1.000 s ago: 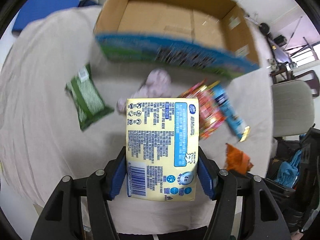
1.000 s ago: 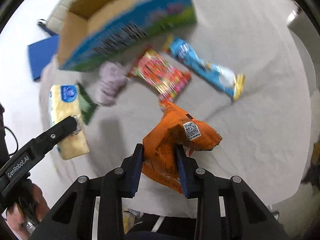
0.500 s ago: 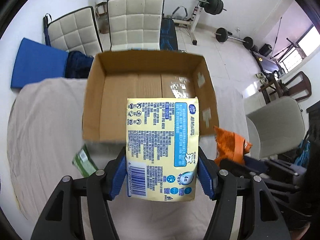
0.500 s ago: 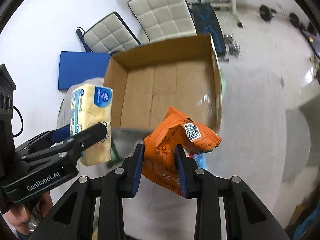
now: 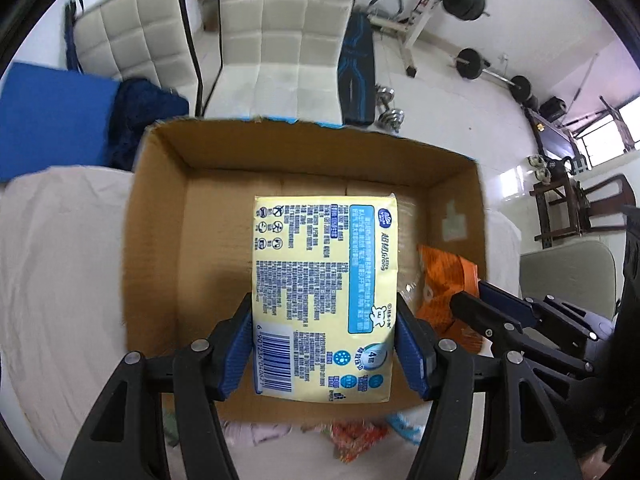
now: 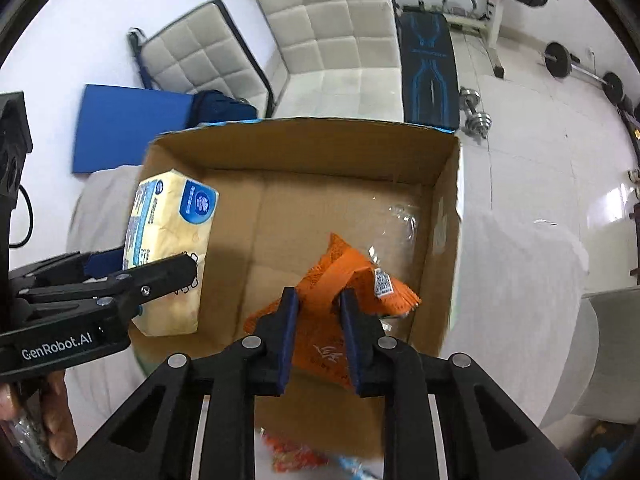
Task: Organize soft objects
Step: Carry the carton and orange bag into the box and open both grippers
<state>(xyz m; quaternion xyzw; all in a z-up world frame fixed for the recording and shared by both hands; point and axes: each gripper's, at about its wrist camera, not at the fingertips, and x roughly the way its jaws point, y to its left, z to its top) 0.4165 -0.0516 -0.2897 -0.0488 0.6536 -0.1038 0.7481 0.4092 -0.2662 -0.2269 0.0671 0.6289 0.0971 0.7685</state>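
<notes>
Left wrist view shows, nearest to the lens, the left gripper (image 5: 324,340) with its blue pads pressed on both long sides of a pale yellow soft tissue pack with blue printing (image 5: 322,280). The pack is held flat and lengthwise, so it points straight over the opening of the brown cardboard box (image 5: 160,240); this way it can probably go down without catching the walls. Just beside it on the right, the right gripper (image 5: 466,294) comes in from the side, closed on a crumpled orange snack bag (image 5: 444,280).

From the right wrist view, the right gripper (image 6: 318,300) pinches the orange snack bag (image 6: 352,280) at its folded middle, so the loose ends hang free over the right part of the box floor (image 6: 320,208). The tissue pack (image 6: 168,248) hangs over the left part, so the two items are kept apart. Both are above the box, I judge not yet resting on its floor.

Behind the box stand two white padded chairs (image 5: 276,36) and a blue mat (image 5: 48,120).
</notes>
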